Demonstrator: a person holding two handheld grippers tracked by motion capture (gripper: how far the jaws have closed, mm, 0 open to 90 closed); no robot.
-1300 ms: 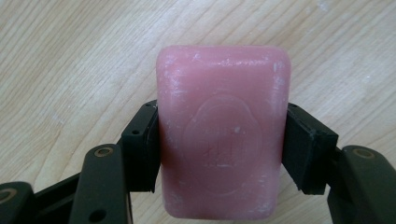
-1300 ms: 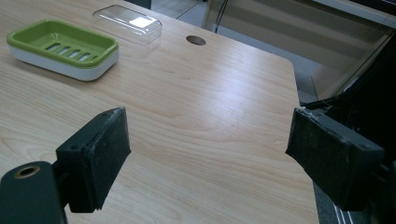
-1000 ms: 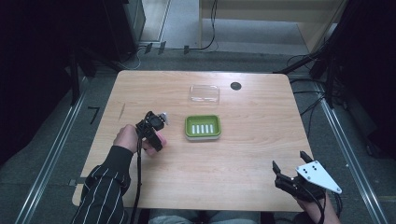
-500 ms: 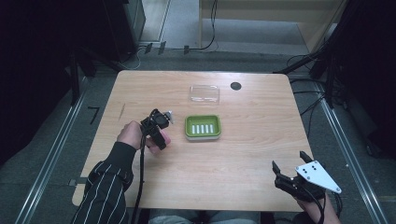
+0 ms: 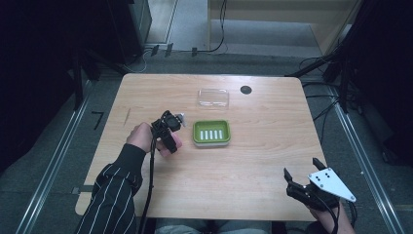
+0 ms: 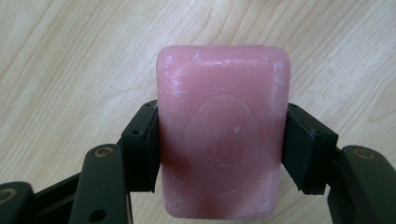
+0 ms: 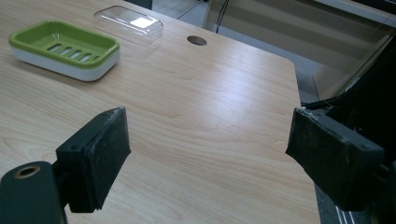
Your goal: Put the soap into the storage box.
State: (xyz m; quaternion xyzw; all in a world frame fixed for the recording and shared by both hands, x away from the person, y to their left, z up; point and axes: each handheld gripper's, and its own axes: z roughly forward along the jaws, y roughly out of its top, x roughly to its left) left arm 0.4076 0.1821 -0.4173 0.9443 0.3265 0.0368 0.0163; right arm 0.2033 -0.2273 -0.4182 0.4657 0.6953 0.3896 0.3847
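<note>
I note a green soap dish point(image 5: 211, 133) at the table's point(image 5: 253, 165) centre, a clear lid point(image 5: 213, 98) just beyond it and a dark round hole point(image 5: 246, 89) nearby; nothing lies between my left gripper point(image 5: 171, 136) and the dish. The pink soap bar point(image 6: 223, 130) sits clamped across its short sides in that gripper, above bare wood left of the dish, long axis running along the jaws. It is rounded, embossed, scuffed white. My right gripper point(image 5: 302, 175) stands apart, empty, at the near right corner.
</note>
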